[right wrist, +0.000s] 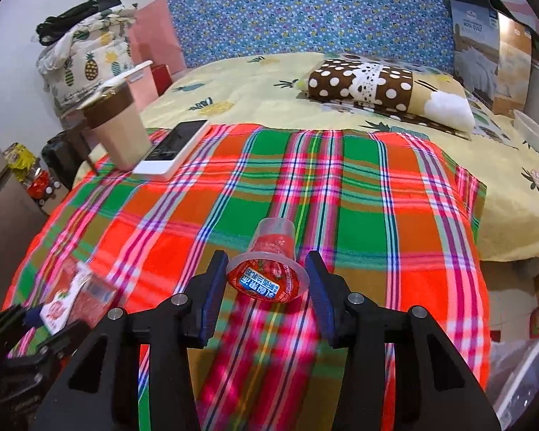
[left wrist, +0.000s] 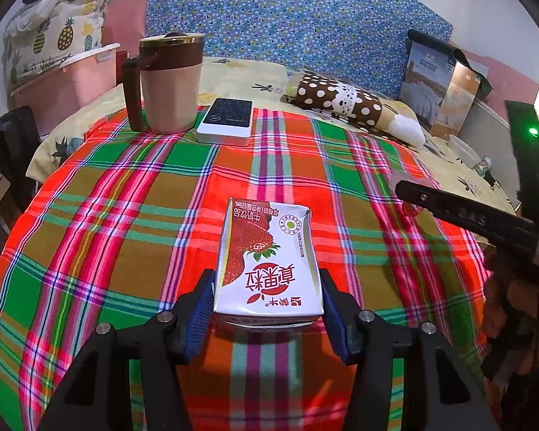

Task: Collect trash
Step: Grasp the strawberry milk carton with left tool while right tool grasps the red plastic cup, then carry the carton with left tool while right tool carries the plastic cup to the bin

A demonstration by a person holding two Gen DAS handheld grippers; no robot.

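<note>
A white strawberry milk carton [left wrist: 269, 258] sits between the blue pads of my left gripper [left wrist: 267, 294], which press on both its sides; a shadow falls on the plaid cloth [left wrist: 125, 197] beneath it. A small clear jelly cup [right wrist: 269, 269] with red contents and a printed lid lies tilted between the pads of my right gripper [right wrist: 267, 280]. Its rim touches both pads, and it stays sharp while the cloth below is blurred. In the right wrist view the carton [right wrist: 64, 298] shows blurred at the lower left. One black finger [left wrist: 449, 212] of the right gripper reaches in from the right in the left wrist view.
A pink and brown lidded mug [left wrist: 169, 82] and a flat white device [left wrist: 228, 120] stand at the cloth's far left. A polka-dot pillow [left wrist: 341, 100] lies on the yellow bedsheet behind. A clear plastic bin [right wrist: 521, 377] sits low on the right.
</note>
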